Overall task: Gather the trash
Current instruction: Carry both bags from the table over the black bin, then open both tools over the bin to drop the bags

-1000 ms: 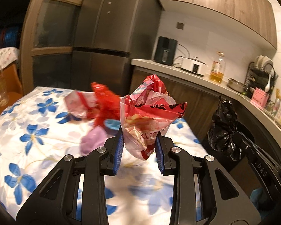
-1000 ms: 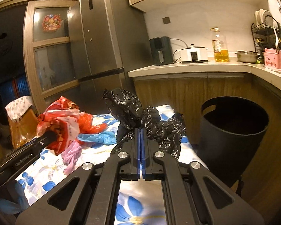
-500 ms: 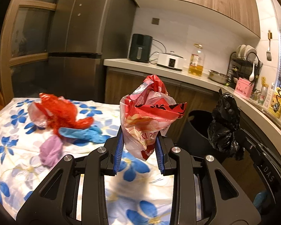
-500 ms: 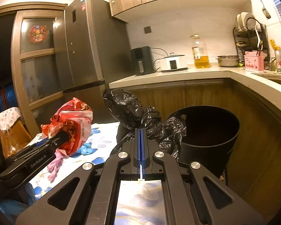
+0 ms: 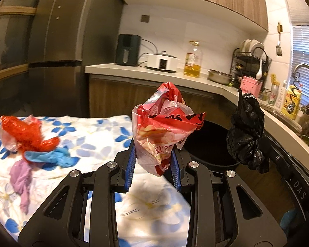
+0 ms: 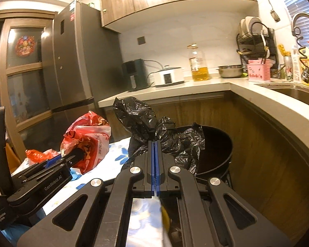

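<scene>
The round black trash bin (image 5: pixel 212 144) is mostly hidden behind the crumpled red-and-white snack wrapper (image 5: pixel 164 131) and the scrunched black plastic bag (image 5: pixel 247 135), so its inside can't be made out. The print on the wrapper is too creased to read. The flowered tablecloth (image 6: pixel 142 216) blurs under the right gripper, and the steel sink (image 6: pixel 294 92) runs off the edge.

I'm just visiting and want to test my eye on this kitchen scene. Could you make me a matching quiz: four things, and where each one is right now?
Things:
1. red snack bag
2. black plastic bag
3. blue glove
4. oil bottle

Places:
A. lying on the flowered tablecloth
B. standing on the counter
C. pinched in the left gripper
D. pinched in the right gripper

Pairs: 1-C, 2-D, 3-A, 4-B
</scene>
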### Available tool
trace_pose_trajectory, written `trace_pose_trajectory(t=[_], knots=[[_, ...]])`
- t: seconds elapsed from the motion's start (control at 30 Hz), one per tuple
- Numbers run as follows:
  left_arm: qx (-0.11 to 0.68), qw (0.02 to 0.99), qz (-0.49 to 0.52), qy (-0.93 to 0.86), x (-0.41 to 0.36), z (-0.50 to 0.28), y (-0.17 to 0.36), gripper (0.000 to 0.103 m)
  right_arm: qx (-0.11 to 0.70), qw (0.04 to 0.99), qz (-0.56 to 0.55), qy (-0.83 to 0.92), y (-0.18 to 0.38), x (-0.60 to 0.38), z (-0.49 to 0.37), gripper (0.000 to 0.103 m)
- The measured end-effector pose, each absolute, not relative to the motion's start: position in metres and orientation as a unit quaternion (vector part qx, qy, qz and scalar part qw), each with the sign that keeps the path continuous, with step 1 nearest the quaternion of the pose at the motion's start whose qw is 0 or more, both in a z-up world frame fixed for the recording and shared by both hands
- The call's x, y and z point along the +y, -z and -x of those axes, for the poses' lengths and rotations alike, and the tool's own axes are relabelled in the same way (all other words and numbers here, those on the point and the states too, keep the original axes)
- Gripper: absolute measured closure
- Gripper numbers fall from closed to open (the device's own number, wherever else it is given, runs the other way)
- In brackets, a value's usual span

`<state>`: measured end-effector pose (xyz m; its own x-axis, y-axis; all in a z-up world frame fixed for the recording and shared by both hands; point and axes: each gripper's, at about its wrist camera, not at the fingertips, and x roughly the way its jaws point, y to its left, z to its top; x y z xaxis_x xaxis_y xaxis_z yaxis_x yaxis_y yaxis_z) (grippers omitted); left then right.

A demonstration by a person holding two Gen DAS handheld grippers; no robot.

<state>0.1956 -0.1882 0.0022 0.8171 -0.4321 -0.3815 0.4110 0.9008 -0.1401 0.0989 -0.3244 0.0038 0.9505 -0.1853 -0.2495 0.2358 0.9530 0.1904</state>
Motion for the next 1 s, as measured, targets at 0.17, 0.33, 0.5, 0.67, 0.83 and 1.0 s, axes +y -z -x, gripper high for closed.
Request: trace_pose_trajectory(t=[0.17,0.33,0.5,0.67,0.83,1.0], knots=[[0.199,0.949,0.017,0.242,-0.214,-0.200,-0.007,0.073,0.105,0.979,-0.114,0.132,-0.010,-0.344,-0.099,0.101],[0.196,0.945,0.010,0.261,-0.238,-0.207,-0.010,0.073,0.097,0.976,-0.120,0.155,-0.012,-0.364,-0.099,0.101],[0.191,0.942,0.000,0.277,-0.263,-0.213,-0.009,0.073,0.095,0.972,-0.131,0.170,-0.010,-0.379,-0.103,0.101],[0.187,0.942,-0.005,0.279,-0.278,-0.222,-0.008,0.073,0.095,0.971,-0.135,0.173,-0.010,-0.390,-0.114,0.101],[0.189,0.941,0.002,0.282,-0.284,-0.234,-0.006,0.073,0.102,0.970,-0.145,0.168,-0.006,-0.396,-0.129,0.101],[0.197,0.937,0.004,0.287,-0.290,-0.246,-0.002,0.073,0.108,0.970,-0.142,0.165,-0.004,-0.400,-0.140,0.101]])
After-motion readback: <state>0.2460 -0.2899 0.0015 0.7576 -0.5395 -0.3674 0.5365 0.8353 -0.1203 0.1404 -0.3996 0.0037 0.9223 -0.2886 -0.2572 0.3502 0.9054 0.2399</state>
